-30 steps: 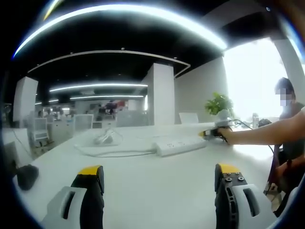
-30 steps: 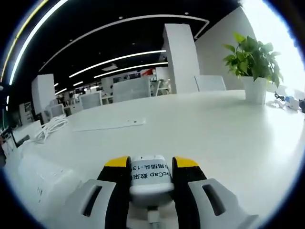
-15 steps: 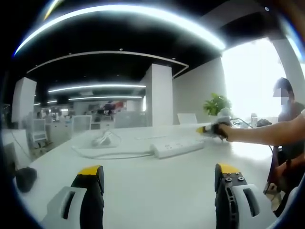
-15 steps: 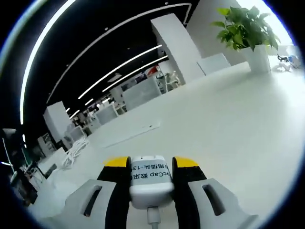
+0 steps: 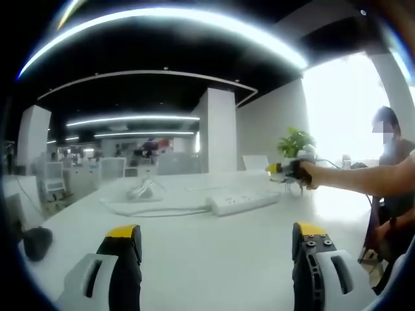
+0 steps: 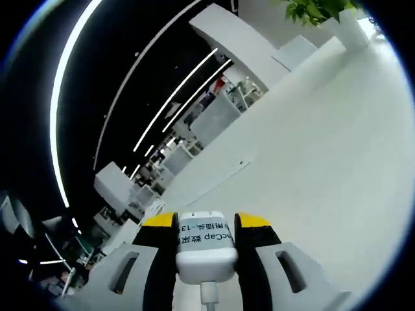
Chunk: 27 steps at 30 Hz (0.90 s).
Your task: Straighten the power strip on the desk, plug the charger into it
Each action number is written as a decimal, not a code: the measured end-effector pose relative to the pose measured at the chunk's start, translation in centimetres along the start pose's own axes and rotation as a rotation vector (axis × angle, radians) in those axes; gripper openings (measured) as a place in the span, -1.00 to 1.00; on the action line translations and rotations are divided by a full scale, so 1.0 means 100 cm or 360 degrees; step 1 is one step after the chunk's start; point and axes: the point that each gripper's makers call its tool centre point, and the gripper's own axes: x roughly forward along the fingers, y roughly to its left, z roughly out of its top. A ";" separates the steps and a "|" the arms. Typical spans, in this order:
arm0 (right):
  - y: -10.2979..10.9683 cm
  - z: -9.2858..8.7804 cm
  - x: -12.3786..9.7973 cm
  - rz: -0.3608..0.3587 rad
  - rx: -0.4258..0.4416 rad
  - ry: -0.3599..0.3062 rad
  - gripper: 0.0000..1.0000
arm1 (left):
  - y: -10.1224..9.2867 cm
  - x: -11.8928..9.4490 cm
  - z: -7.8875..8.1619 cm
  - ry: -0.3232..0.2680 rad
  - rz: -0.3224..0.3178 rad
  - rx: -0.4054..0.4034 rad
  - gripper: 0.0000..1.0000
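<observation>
Right gripper (image 6: 206, 223): fingers clamped on white block charger (image 6: 206, 246)
Left gripper (image 5: 217, 236): fingers wide apart, holding nothing
White rectangular power strip (image 5: 244, 200): flat on white table (image 5: 214, 259)

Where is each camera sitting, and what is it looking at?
Left gripper view: rides the left gripper, jaws wide open, facing across the desk at the power strip; the person's arm holds the right gripper beyond it.
Right gripper view: rides the right gripper, tilted, looking along the desk; jaws clamp the charger.
Shared: desk, potted plant.
</observation>
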 end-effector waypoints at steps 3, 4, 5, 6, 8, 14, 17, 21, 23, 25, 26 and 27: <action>0.013 -0.005 -0.001 0.0098 0.0141 0.0037 -0.35 | 0.000 -0.001 0.000 -0.0001 0.0002 -0.0004 0.99; 0.016 -0.007 -0.003 0.0116 0.0159 0.0042 -0.35 | 0.001 -0.001 0.000 -0.0002 0.0003 -0.0004 0.99; 0.018 -0.010 -0.006 0.0114 0.0172 0.0056 -0.35 | 0.001 -0.001 -0.001 -0.0002 0.0003 -0.0005 0.99; 0.018 -0.008 -0.005 0.0123 0.0169 0.0059 -0.35 | 0.001 -0.001 -0.001 -0.0002 0.0003 -0.0005 0.99; 0.020 -0.007 -0.005 0.0157 0.0209 0.0084 -0.35 | 0.000 -0.002 -0.001 -0.0004 0.0003 -0.0005 0.99; 0.028 0.001 -0.005 0.0261 0.0283 0.0146 -0.35 | -0.001 -0.002 -0.001 -0.0003 -0.0003 -0.0008 0.99; 0.035 -0.001 -0.006 0.0296 0.0315 0.0200 -0.35 | -0.002 -0.002 -0.001 -0.0007 -0.0006 -0.0007 0.99; 0.043 -0.001 -0.005 0.0311 0.0308 0.0252 -0.35 | 0.001 -0.003 -0.001 -0.0008 0.0003 -0.0011 0.99; 0.047 -0.008 -0.009 0.0310 0.0290 0.0290 -0.35 | 0.001 -0.004 -0.001 -0.0009 0.0005 -0.0013 0.99; 0.052 -0.008 -0.008 0.0293 0.0283 0.0339 -0.35 | 0.001 -0.004 -0.001 -0.0008 0.0006 -0.0013 0.99; 0.053 -0.008 -0.008 0.0287 0.0278 0.0355 -0.35 | 0.002 -0.004 -0.001 -0.0009 0.0006 -0.0013 0.99; 0.055 -0.009 -0.009 0.0281 0.0266 0.0395 -0.35 | 0.002 -0.004 -0.001 -0.0010 0.0006 -0.0015 0.99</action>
